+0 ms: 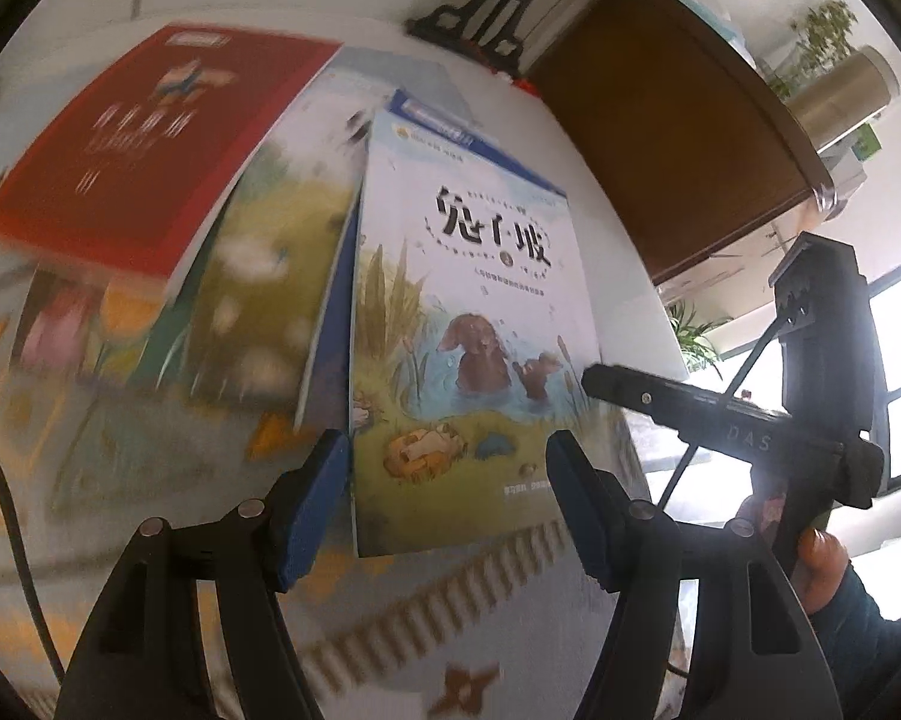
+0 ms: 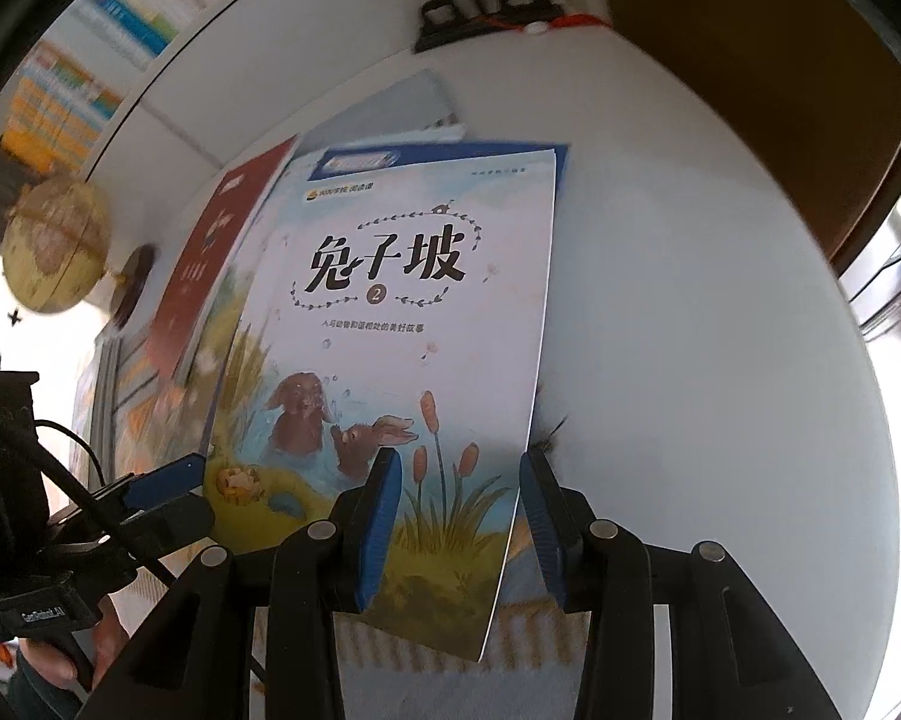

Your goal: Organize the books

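I am looking into a home study or reading corner. A white round table carries children's picture books fanned out on a patterned cloth. Behind the table I see white shelves packed with rows of book spines, and a small globe on a stand beside them. A dark wooden cabinet stands just past the table's far edge, with leafy potted plants near a bright window. An ornate black stand with a red tassel sits at the table's far edge.
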### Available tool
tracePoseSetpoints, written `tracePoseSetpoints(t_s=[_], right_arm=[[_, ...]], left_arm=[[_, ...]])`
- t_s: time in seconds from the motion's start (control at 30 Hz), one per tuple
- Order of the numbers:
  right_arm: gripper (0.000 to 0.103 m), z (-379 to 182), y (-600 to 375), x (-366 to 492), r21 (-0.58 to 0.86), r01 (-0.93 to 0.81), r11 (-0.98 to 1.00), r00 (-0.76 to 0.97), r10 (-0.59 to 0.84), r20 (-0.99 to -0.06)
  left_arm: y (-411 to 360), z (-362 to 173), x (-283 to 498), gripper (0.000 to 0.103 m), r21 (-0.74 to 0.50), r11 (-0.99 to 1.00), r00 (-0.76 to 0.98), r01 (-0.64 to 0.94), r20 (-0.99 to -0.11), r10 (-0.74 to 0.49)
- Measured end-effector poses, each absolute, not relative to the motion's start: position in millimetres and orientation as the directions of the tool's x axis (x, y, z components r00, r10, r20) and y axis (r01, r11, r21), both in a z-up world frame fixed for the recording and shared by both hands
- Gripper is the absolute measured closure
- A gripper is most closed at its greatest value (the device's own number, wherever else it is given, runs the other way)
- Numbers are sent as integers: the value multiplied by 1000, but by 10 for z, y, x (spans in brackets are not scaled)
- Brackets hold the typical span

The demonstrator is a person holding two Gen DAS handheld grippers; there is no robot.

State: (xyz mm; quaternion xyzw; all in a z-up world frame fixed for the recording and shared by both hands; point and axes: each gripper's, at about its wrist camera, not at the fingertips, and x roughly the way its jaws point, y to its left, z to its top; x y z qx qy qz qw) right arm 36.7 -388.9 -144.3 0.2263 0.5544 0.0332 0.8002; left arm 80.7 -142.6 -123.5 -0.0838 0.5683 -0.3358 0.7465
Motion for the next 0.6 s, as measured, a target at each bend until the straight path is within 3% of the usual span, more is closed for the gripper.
tracePoseSetpoints(t_s=[0.27, 0.37, 0.43, 0.6], right_arm=[[62, -1416, -3561, 207, 391, 93, 916, 358, 335, -871], [62, -1376, -3542, 111, 366, 90, 926, 359, 313, -879], [63, -1389, -3496, 58, 353, 83, 932, 351, 304, -885], [62, -1417, -3447, 23, 321, 87, 943, 351, 273, -896]], left_arm=[[-1024, -1326, 523, 40, -524, 802, 166, 288, -797, -580], [-971, -1406, 540, 56, -526, 814, 152, 247, -808, -569], [-1003, -1474, 557, 74, -531, 813, 132, 239, -811, -569], [-1054, -1413, 539, 85, -546, 795, 151, 265, -790, -594]])
